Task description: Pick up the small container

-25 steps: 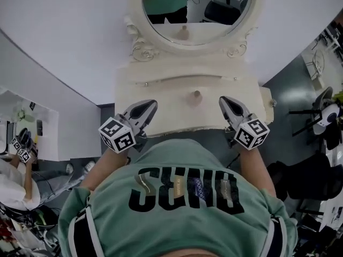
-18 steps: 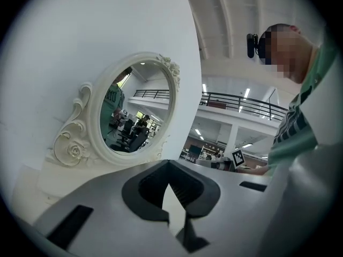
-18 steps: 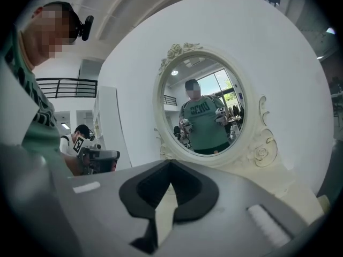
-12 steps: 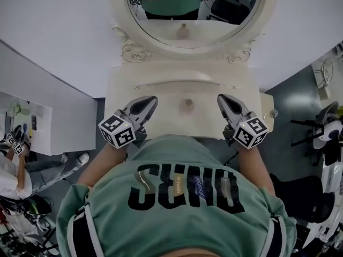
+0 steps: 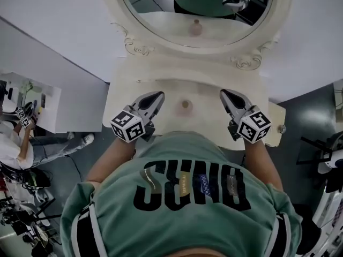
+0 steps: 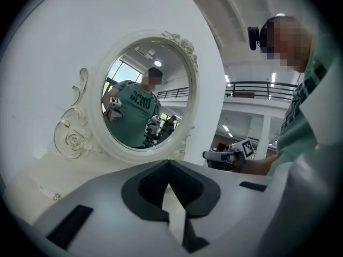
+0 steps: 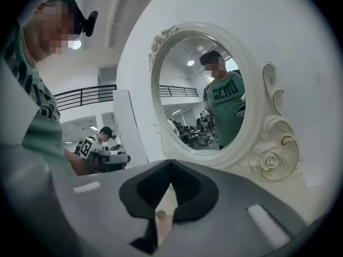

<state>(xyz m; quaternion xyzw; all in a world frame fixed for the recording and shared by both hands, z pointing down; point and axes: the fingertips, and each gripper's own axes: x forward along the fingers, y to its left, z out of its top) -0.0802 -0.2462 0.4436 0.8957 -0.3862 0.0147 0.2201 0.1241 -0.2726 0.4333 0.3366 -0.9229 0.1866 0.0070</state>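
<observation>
Head view looks steeply down on a cream vanity table [image 5: 161, 76] with an oval mirror [image 5: 161, 23] at its far side. The small container [image 5: 185, 105] stands alone near the middle of the tabletop, closer to the near edge. The left gripper [image 5: 158, 96] and right gripper [image 5: 224, 93] are held over the near edge on either side of it, tips pointing toward the mirror. Each is apart from the container, and the left tip is somewhat nearer to it. This flanking hold looks like a ready stance at the start of the task, with either hand placed so it could swing inward; which hand will take the container cannot be told.

Left gripper view shows that gripper's jaws together at the tips, with nothing between them. Right gripper view shows the same: tips meeting, nothing clamped. A small tan knob, probably the container's top, shows through the slit low behind the closed tips, on the tabletop beyond. Whichever claw is used, its jaws would first need to part.
</observation>
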